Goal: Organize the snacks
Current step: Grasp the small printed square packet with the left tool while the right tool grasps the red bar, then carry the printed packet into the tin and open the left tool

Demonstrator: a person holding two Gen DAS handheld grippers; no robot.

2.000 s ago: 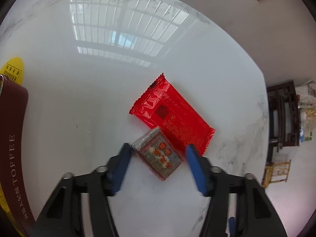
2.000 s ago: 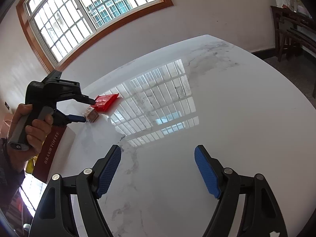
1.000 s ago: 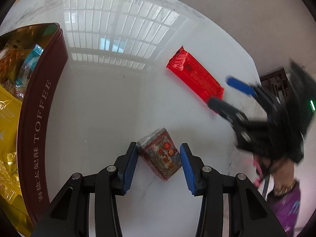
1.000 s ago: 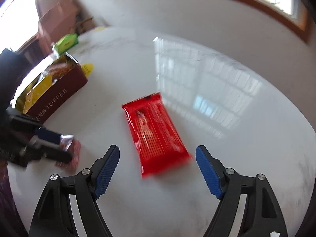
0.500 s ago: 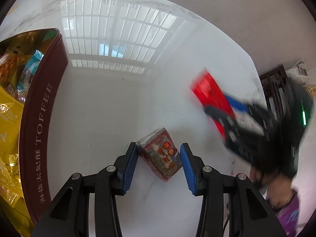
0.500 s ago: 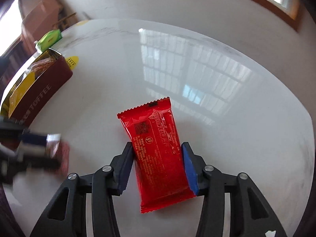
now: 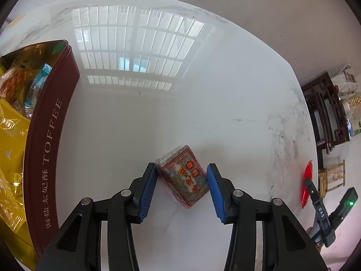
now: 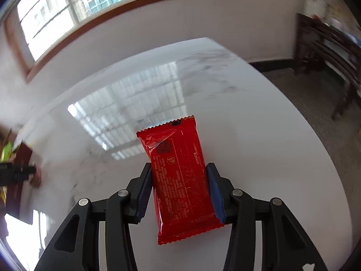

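My left gripper is shut on a small patterned snack block with red characters, held above the white marble table. A dark red TOFFEE tin stands at the left, holding yellow and other snack packets. My right gripper is shut on a red snack packet, lifted over the table. In the left wrist view the red packet and the right gripper show at the far right edge.
Dark wooden chairs stand beyond the table's right edge. A window with a wooden frame is on the far wall. The tin and my left gripper show blurred at the left in the right wrist view.
My right gripper closed on the red packet and lifted it off the table, swinging away to the right. My left gripper still holds the patterned block, shifted slightly.
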